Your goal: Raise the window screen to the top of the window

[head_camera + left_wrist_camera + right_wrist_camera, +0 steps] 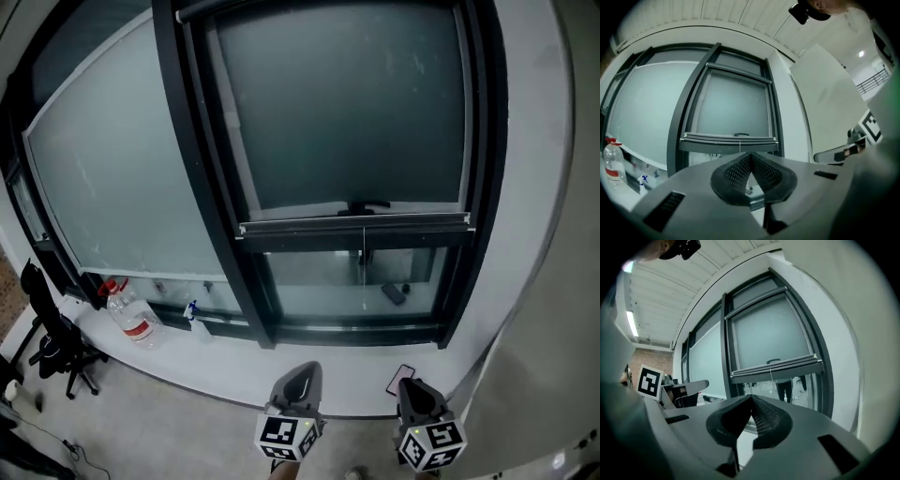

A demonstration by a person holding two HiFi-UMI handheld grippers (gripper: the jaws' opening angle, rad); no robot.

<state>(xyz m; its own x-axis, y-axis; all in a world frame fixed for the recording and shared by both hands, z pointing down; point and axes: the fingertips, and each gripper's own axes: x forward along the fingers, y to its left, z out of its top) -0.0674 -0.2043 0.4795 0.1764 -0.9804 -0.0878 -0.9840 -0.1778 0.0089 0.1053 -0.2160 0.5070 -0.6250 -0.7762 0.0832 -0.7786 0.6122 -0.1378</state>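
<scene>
**Approach stage: screen down, both tongs clenched and empty**

Window (214, 197): dark frame, tall. The wide frosted pane is to its left and the narrower sash with the screen is to the right.

Screen (347, 103): grey sheet that hangs from the top of the sash and covers about the upper two thirds. Clear glass shows below it, so the whole lift looks yet to be done.

Sill (216, 367): white ledge along the foot of the window. On its left part are a water bottle (131, 315) and a small spray bottle (192, 310), both well clear of the sash.

Left gripper (302, 377): low in the head view, on the near side of the sill. Its own view shows the jaw tips met with nothing between them.

Right gripper (413, 390): just beside the left one. It is likewise clenched and empty, and aimed level at the sash.

Bottom bar (356, 226): pale rail at the screen's lower edge, lying level and well apart from both grippers.

Handle (364, 205): small dark grip at the middle of the bar.

Cord (364, 262): thin line that hangs from mid-bar over the clear glass.

Judgement: this is the reach-in step and nothing is engaged yet. The next move calls for closing the gap to the bar and spreading at least one pair of jaws. The handle or rail should be taken near the middle so the bar stays level, then driven straight up. An off-centre grip may cock the bar in its tracks.
</scene>
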